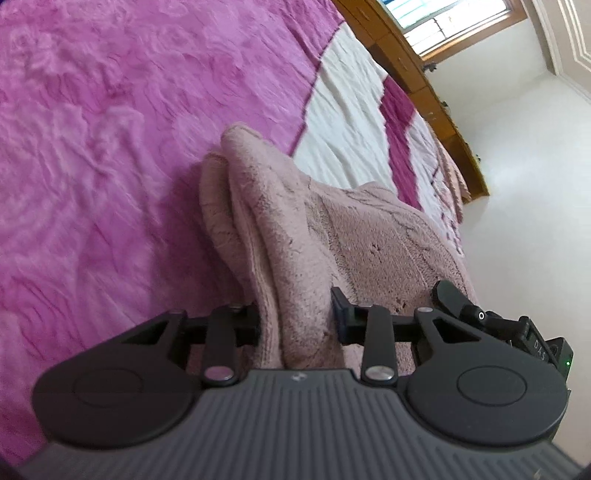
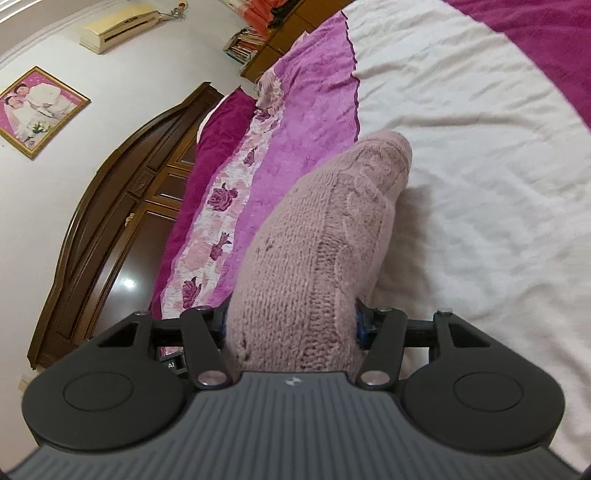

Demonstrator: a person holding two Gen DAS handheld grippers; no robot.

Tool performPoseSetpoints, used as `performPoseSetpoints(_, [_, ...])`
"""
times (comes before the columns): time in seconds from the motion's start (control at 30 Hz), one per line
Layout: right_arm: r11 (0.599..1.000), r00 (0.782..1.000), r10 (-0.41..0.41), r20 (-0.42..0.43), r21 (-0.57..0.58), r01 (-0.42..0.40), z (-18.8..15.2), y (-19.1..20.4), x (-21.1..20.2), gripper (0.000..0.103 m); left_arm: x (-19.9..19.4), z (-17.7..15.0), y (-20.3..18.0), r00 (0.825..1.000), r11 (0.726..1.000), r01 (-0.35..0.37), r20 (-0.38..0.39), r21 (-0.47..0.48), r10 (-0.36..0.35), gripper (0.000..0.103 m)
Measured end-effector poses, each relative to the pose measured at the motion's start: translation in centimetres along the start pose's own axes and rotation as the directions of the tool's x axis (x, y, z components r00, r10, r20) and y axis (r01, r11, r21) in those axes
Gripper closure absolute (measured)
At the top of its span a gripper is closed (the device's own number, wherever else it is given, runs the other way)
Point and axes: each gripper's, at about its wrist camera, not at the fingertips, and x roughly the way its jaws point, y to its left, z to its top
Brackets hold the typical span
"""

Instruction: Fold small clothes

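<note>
Left wrist view only: window point(image 1: 454, 26). Right wrist view only: headboard point(image 2: 122, 206), framed picture point(image 2: 37, 110). Pink knit garment point(image 1: 295, 236) bunched between both grippers; left gripper point(image 1: 299, 314) and right gripper point(image 2: 291, 321) each clamp it above the bedspread point(image 1: 110, 147)

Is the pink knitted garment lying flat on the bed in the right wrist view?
No, the pink knitted garment is bunched between the pads of the right gripper and stands up from the white bedcover.

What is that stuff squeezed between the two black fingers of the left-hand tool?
A bunched fold of the pink knitted garment, pinched by the left gripper. The left wrist view shows it rising off the magenta bedspread.
</note>
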Motion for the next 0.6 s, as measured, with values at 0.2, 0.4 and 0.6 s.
performPoseSetpoints(0.2, [0.997,0.998,-0.013,0.061,-0.077,0.017,-1.2,0.4,-5.3,0.042,0.7,-2.3,-3.1,0.999,0.998,0.04,-0.038,0.055,-0.038,0.068])
performPoseSetpoints(0.4, [0.997,0.995,-0.034,0.093,-0.064,0.04,-3.0,-1.7,-11.2,0.042,1.8,-6.0,-5.7,0.993,0.991,0.063,-0.102,0.119,-0.051,0.068])
performPoseSetpoints(0.6, [0.994,0.991,-0.11,0.078,-0.01,0.111,-5.5,-6.6,-13.9,0.042,3.5,-8.4,-6.5,0.989,0.974,-0.051,-0.124,0.221,0.08,0.066])
